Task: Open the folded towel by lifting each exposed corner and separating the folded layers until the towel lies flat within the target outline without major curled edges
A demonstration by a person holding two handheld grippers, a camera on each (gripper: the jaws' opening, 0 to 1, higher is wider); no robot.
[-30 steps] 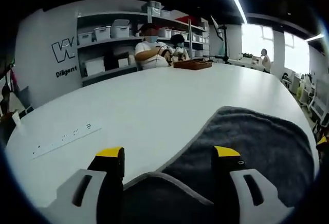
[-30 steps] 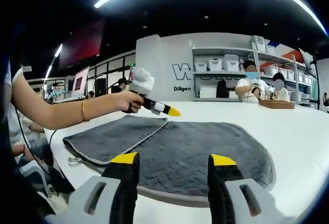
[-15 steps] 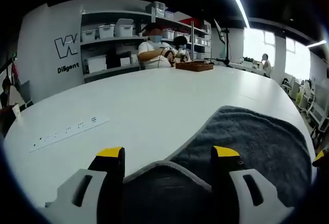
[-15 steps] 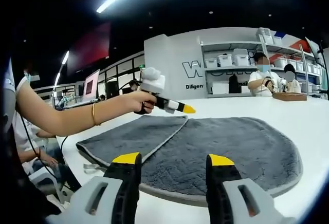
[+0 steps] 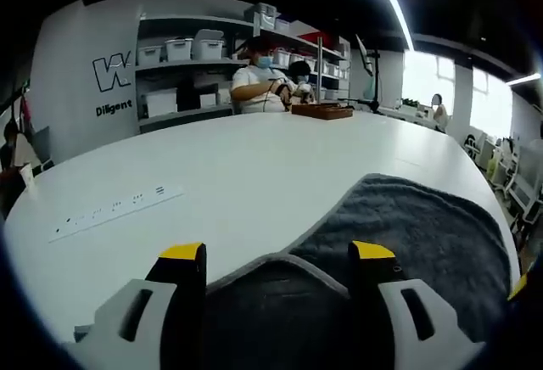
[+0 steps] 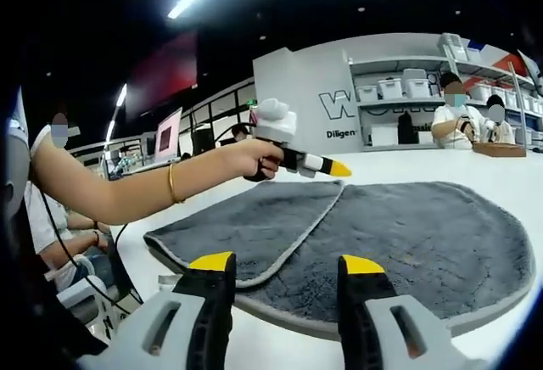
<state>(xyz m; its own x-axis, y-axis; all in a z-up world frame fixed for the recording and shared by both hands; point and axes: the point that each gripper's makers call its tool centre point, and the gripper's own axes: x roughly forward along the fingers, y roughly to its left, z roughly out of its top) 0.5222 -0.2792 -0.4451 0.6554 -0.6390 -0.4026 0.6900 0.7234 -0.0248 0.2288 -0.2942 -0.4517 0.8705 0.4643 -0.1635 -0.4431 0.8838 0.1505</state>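
The plush dark-grey towel [image 6: 399, 234] is plain charcoal with a pale grey bound hem. It lies on the plain white counter [image 5: 237, 166]. Each hand-held gripper has black jaws capped in yellow on light grey bodies: the left hand-held gripper [image 5: 278, 255] and the right hand-held gripper [image 6: 287, 261]. A gold bangle [image 6: 172, 183] circles the person's wrist.

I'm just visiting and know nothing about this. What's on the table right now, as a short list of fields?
Towel: grey towel, lying on the white table
Fold: one layer still folded over the rest
Left gripper: left gripper jaws apart, low over the towel's edge, holding nothing
Right gripper: right gripper jaws apart, above the towel's near edge, holding nothing
Table strip: socket strip lying on the table
Background: shelves with boxes, seated people
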